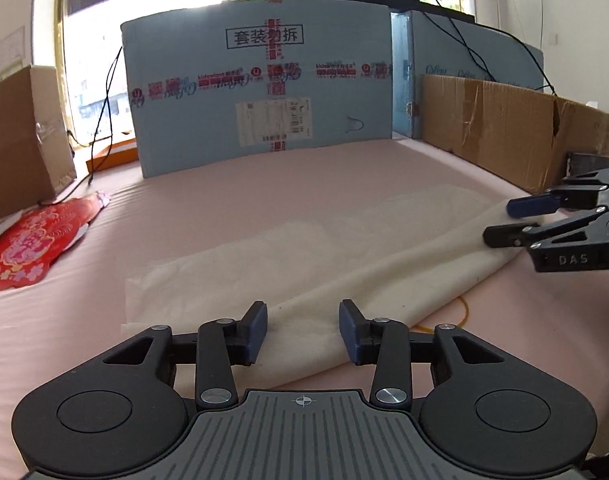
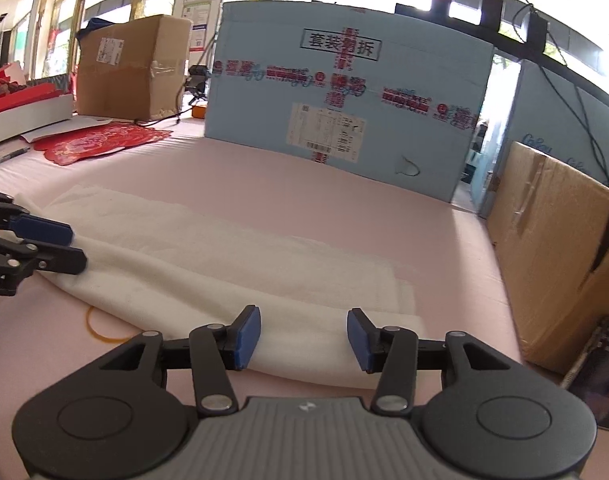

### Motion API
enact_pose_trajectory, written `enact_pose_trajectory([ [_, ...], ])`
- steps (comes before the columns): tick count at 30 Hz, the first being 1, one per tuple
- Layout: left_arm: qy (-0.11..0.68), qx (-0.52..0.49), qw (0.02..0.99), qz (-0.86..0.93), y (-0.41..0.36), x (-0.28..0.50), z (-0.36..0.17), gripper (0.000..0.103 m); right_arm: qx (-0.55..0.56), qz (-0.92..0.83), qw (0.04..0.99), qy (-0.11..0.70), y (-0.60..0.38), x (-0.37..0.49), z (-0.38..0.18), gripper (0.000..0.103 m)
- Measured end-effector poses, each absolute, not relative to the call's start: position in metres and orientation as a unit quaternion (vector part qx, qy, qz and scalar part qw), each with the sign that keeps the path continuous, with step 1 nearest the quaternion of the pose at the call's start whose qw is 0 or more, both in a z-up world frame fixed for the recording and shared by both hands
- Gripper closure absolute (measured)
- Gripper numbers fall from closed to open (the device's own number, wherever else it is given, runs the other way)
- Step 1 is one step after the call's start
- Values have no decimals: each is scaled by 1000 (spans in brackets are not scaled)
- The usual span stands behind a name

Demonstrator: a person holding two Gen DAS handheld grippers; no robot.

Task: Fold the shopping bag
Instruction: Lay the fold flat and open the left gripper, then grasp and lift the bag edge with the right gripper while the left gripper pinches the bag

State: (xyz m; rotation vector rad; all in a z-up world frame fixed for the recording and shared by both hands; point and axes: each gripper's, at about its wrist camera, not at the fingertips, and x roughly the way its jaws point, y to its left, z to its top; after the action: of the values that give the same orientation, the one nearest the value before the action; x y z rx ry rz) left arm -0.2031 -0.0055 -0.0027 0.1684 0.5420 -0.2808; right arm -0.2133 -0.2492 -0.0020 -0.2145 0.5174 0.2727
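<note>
Two layers of the bag already lie folded lengthwise on the pink pad. Our left gripper and right gripper both gape wide at its near edge, holding nothing. We risk pinching only the top layer, or snagging the yellow band beside it.

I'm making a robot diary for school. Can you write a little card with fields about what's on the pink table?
bag: white shopping bag, lying folded over on the pink table
left gripper: open, at the bag's near edge
right gripper: open, at the bag's near edge
beside bag: yellow rubber band
behind: blue box
</note>
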Motion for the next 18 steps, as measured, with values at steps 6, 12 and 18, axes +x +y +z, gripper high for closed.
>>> enact_pose_trajectory([
  [6, 267, 87, 951, -131, -3, -202, -2, 43, -123, 89, 960, 234, -286, -232, 3, 50],
  [12, 274, 73, 950, -132, 3, -197, -1, 38, -289, 140, 933, 160, -269, -268, -5, 46],
  [18, 280, 65, 948, -140, 6, -194, -1, 37, -444, 191, 868, 114, -230, -268, -23, 53],
])
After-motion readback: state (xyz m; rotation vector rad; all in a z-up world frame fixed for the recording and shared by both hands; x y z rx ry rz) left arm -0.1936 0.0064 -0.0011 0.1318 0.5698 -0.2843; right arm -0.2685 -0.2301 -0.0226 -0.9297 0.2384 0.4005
